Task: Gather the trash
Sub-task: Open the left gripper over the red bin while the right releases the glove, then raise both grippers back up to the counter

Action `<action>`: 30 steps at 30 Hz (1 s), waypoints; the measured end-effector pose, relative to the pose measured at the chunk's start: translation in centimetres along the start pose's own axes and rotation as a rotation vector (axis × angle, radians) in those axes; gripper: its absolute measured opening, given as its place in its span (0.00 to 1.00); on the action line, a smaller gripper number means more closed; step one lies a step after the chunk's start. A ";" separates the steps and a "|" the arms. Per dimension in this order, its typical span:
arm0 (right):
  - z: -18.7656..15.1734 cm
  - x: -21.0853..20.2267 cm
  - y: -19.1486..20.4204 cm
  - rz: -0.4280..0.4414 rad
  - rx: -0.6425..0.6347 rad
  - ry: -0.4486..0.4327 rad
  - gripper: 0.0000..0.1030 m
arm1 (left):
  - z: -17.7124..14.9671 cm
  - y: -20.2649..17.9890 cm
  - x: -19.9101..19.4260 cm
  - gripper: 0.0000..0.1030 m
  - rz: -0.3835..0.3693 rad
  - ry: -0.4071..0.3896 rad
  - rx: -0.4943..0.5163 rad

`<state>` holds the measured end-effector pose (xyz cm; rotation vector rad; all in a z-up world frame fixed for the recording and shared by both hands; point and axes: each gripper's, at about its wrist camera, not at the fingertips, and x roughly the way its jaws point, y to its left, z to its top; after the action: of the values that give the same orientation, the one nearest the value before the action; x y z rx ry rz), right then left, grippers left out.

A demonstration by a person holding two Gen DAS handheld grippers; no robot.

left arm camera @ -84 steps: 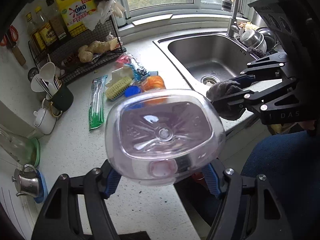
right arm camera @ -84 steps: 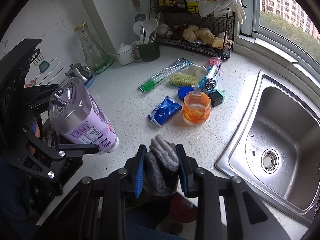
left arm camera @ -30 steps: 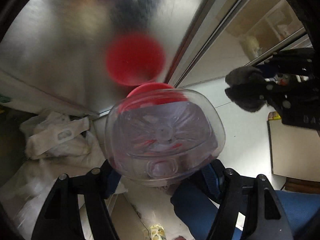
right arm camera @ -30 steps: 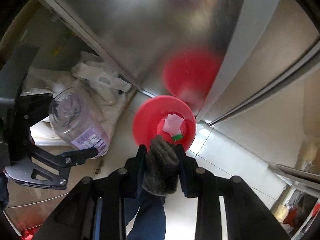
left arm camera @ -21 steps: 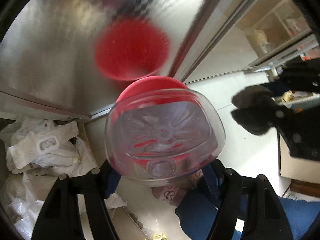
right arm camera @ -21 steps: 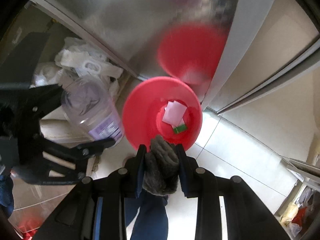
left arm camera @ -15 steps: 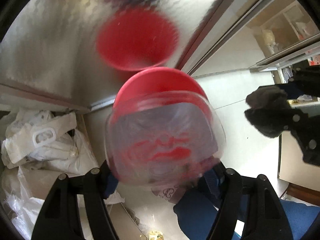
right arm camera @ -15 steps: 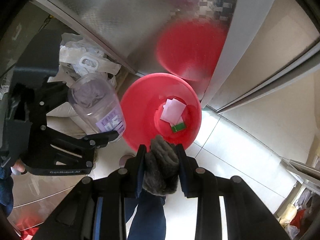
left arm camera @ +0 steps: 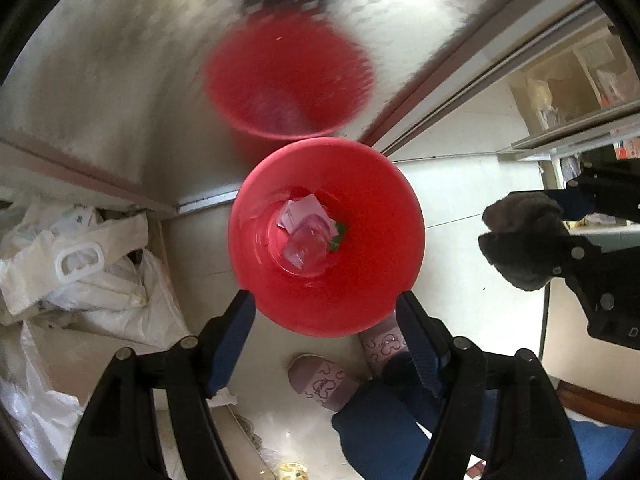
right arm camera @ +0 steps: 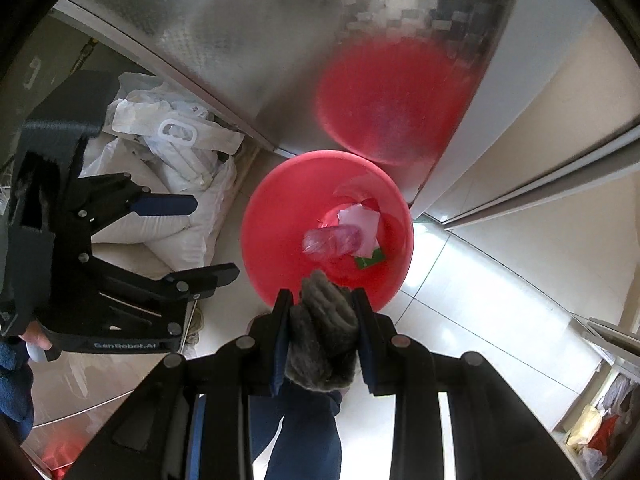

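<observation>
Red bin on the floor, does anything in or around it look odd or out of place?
Nothing in the red bin stands out: the clear bottle lies on its side on paper scraps. Beside it, white plastic bags are heaped loosely on the floor. The right tool holds a grey rag above the rim.

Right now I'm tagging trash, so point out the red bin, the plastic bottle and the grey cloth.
red bin (left arm camera: 360, 288), left wrist view, inner wall.
plastic bottle (left arm camera: 306, 242), left wrist view, its body.
grey cloth (right arm camera: 324, 336), right wrist view, its middle.

You see a glossy red plastic bin (left arm camera: 384, 240), a clear plastic bottle (right arm camera: 328, 242) inside, fuzzy grey cloth (right arm camera: 322, 336), brushed metal panel (left arm camera: 120, 60), and shiny, probably tiled, floor (right arm camera: 472, 300).
</observation>
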<state>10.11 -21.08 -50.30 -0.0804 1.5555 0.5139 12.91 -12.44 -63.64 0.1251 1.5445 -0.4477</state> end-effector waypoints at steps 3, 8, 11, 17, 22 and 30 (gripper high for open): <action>-0.1 -0.1 0.1 0.002 -0.004 0.005 0.27 | -0.5 0.2 -0.3 0.75 -0.001 -0.002 -0.013; 0.4 0.3 0.4 0.001 -0.009 0.021 0.27 | -1.3 0.8 -0.5 0.77 0.032 0.011 -0.052; 0.8 0.8 0.8 0.001 -0.023 0.029 0.27 | -1.6 1.5 -0.8 0.77 0.024 0.003 -0.090; 1.2 1.6 1.7 -0.026 -0.057 0.037 0.39 | -2.6 2.3 -0.9 0.80 0.048 0.018 -0.098; 1.4 1.7 1.8 -0.034 -0.042 0.043 0.68 | -3.5 2.9 -1.9 0.80 0.020 0.014 -0.132; 1.1 -0.2 2.1 -0.071 -0.025 0.027 0.73 | -4.3 2.6 -5.0 0.80 0.054 -0.027 -0.136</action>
<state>10.36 -18.91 -49.51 -0.1617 1.5672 0.4779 9.98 -7.53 -59.44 0.0551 1.5365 -0.2996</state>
